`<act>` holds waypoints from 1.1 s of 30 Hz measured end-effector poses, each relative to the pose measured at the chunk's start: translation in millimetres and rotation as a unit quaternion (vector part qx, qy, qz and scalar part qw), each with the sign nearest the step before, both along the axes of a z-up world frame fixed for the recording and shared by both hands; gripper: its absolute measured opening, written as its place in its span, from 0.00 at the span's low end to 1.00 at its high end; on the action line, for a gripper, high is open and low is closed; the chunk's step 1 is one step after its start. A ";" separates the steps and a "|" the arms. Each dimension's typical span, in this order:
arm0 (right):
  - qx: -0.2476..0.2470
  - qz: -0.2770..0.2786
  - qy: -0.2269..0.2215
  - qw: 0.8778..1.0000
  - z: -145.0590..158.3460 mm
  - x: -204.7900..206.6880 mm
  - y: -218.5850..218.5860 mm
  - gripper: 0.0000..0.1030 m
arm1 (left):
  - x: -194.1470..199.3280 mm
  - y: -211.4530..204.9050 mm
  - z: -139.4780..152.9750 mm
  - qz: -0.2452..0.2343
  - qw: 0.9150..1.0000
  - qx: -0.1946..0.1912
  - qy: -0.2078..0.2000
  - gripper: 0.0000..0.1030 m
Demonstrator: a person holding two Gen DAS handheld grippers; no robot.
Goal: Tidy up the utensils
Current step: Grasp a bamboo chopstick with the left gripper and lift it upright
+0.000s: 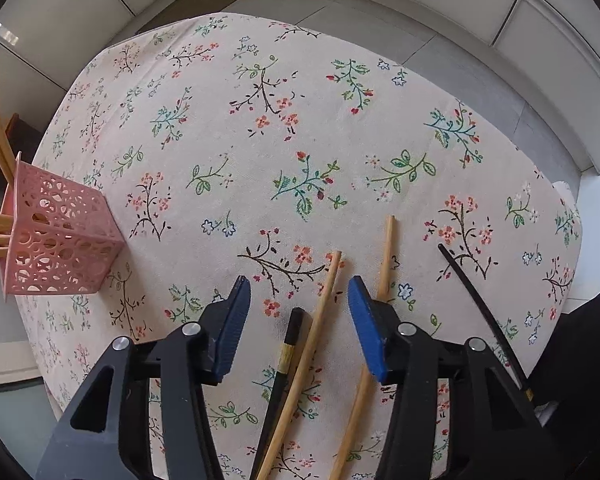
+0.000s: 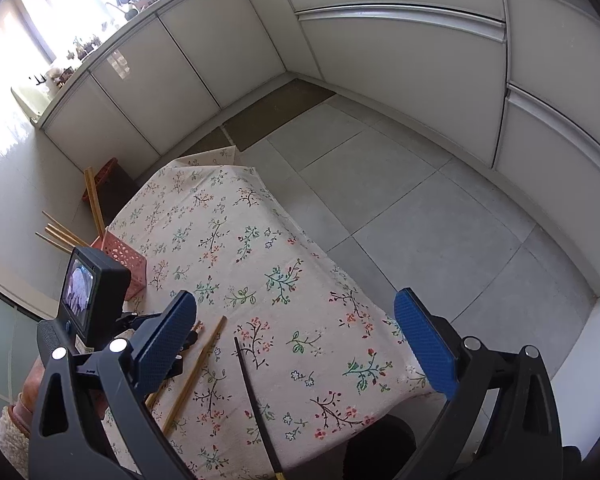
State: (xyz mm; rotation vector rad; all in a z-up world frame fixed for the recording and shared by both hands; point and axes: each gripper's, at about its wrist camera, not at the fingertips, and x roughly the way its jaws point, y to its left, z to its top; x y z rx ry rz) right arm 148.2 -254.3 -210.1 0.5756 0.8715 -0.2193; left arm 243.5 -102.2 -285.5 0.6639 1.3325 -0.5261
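Note:
In the left wrist view my left gripper (image 1: 298, 298) is open, low over the floral tablecloth (image 1: 260, 128). Between its fingers lie a wooden chopstick (image 1: 304, 364) and a black chopstick (image 1: 286, 356). Another wooden chopstick (image 1: 387, 256) runs under the right finger. A thin black chopstick (image 1: 476, 300) lies further right. A pink perforated basket (image 1: 56, 236) at the left holds several wooden chopsticks. My right gripper (image 2: 296, 322) is open and empty, high above the table. Its view shows the basket (image 2: 124, 256), a wooden chopstick (image 2: 198, 368), the black chopstick (image 2: 256, 404) and the left gripper's body (image 2: 92, 300).
The small table stands on a grey tiled floor (image 2: 400, 200) with white cabinets (image 2: 380, 40) around it. A red crate (image 2: 106, 174) sits on the floor behind the table. The table's right edge (image 1: 556, 280) drops off close to the thin black chopstick.

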 end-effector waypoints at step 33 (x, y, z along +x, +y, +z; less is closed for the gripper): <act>0.076 0.085 0.212 0.971 -75.8 110.3 115.0 0.80 | -4.4 109.1 124.3 0.122 0.972 -0.116 -0.165 0.04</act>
